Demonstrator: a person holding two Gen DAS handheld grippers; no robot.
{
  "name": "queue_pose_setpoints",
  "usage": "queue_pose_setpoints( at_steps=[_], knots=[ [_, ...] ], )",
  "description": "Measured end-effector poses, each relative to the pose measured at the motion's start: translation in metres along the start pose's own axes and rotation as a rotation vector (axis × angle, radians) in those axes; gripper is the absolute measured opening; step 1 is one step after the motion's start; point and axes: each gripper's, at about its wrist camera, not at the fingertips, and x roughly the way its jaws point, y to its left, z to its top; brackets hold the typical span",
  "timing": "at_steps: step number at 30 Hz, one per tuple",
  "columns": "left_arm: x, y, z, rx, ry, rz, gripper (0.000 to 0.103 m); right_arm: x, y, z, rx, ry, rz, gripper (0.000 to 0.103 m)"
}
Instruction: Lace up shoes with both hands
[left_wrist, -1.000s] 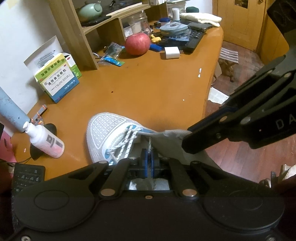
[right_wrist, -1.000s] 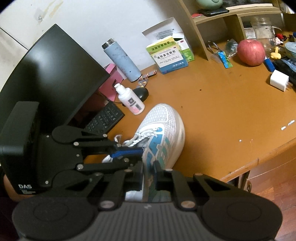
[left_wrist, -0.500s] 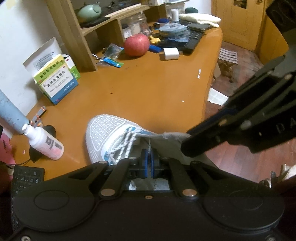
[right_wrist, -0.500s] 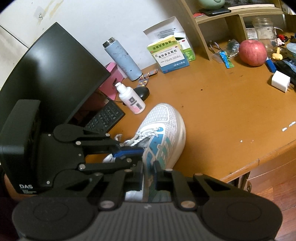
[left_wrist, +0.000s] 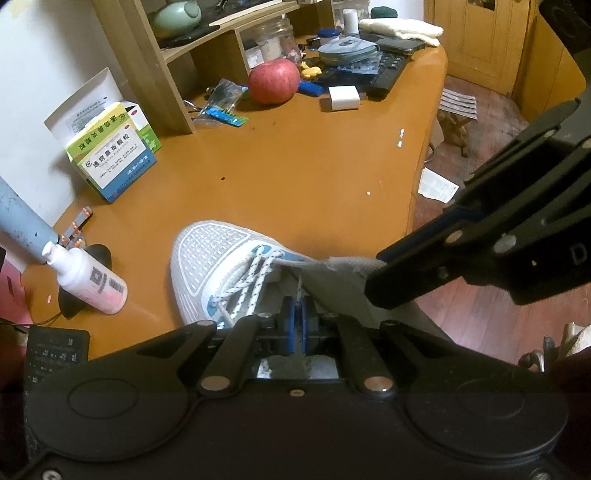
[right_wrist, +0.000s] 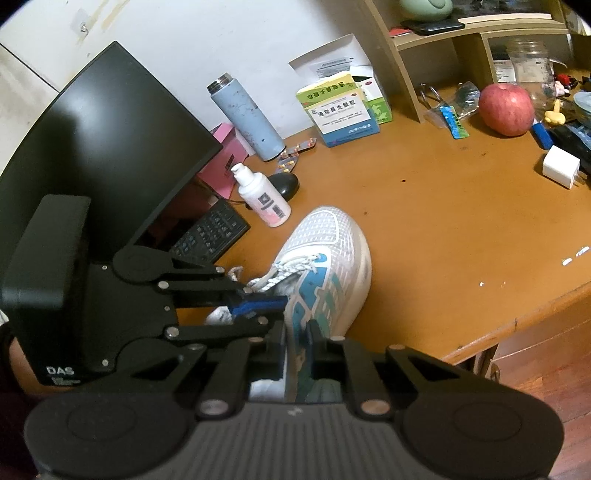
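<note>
The white-and-blue shoe (left_wrist: 218, 266) lies on the orange counter (left_wrist: 295, 177) close to its near edge, directly ahead of both grippers. Its long axis runs from the grippers toward the back of the counter: the mesh toe points away, leaning a little toward the spray bottle (left_wrist: 86, 280) on the left, and the heel end sits under the gripper bodies, hidden from both cameras.

The left gripper (left_wrist: 297, 321) has its blue pads pressed fully together on a thin strand of the white lace (left_wrist: 298, 286) that rises out of the tongue area just in front of it. The crossed, speckled part of the lace lies slightly ahead and to the left of that gripper.

The right gripper (right_wrist: 297, 341) is narrowed onto the shoe's side wall near the collar, one finger inside the opening and one outside against the teal-striped panel (right_wrist: 317, 295). In the left wrist view it reaches in from the right and pinches the grey collar fabric (left_wrist: 347, 266).

Beyond the toe stand a medicine box (right_wrist: 343, 110), a blue flask (right_wrist: 245, 114) and an apple (left_wrist: 273, 81), all well apart from the grippers. A dark monitor (right_wrist: 103, 147) stands to the left of the right gripper.
</note>
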Motion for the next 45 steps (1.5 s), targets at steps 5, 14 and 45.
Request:
queue_pose_setpoints(
  at_steps=[5,14,45],
  knots=[
    [0.0002,0.0010,0.0012,-0.003,-0.004,-0.001,0.001,0.0003,0.0005,0.0003,-0.001,0.001,-0.001,0.012],
    [-0.0023,0.0023,0.0042,-0.016,-0.018,-0.001,0.001,0.0008,-0.0002,0.0004,0.004,0.002,0.004,0.012],
    [-0.0034,0.0066,0.0048,-0.129,-0.065,-0.033,0.001,0.0006,0.0009,-0.0001,0.000,0.007,-0.004,0.013]
  ],
)
